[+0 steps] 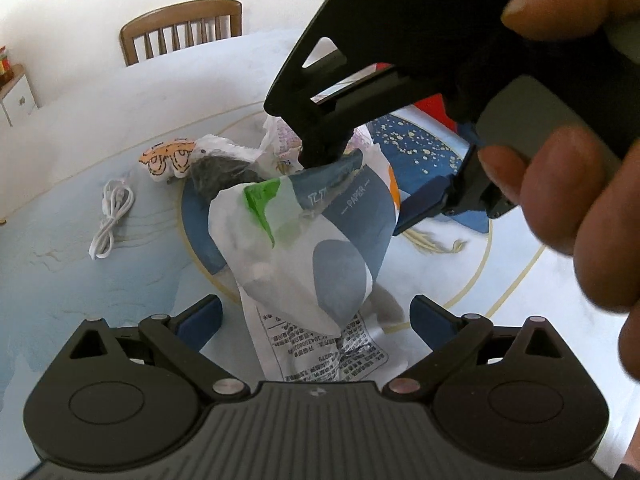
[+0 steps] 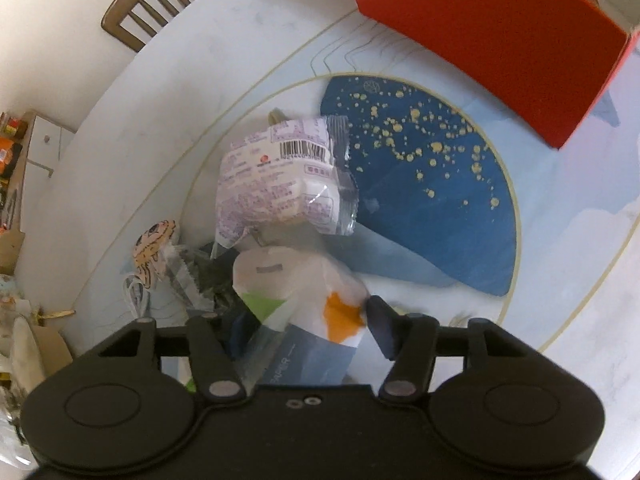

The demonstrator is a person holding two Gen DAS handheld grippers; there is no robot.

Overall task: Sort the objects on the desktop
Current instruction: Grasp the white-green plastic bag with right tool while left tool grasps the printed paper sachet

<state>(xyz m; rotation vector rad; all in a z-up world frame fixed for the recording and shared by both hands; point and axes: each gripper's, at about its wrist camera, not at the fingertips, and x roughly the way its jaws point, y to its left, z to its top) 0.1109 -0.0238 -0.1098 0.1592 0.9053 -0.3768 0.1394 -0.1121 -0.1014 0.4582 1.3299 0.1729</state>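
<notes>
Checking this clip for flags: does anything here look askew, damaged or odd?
The tissue pack hangs crumpled from the right gripper, pinched by one corner of its wrapper. The left gripper is open below it. Nothing looks spilled.

My right gripper (image 2: 304, 328) is closed on the top of a tissue pack (image 1: 304, 248), which hangs between the spread fingers of my left gripper (image 1: 316, 320), above the table (image 1: 60, 280). Behind the pack lie a printed pouch (image 2: 276, 184) and, to its left, a small dark packet (image 1: 220, 172), a cartoon-printed item (image 1: 168, 160) and a coiled cable (image 1: 112, 220). Farther back and to the right stands a box (image 2: 480, 36), seemingly resting on the table.
</notes>
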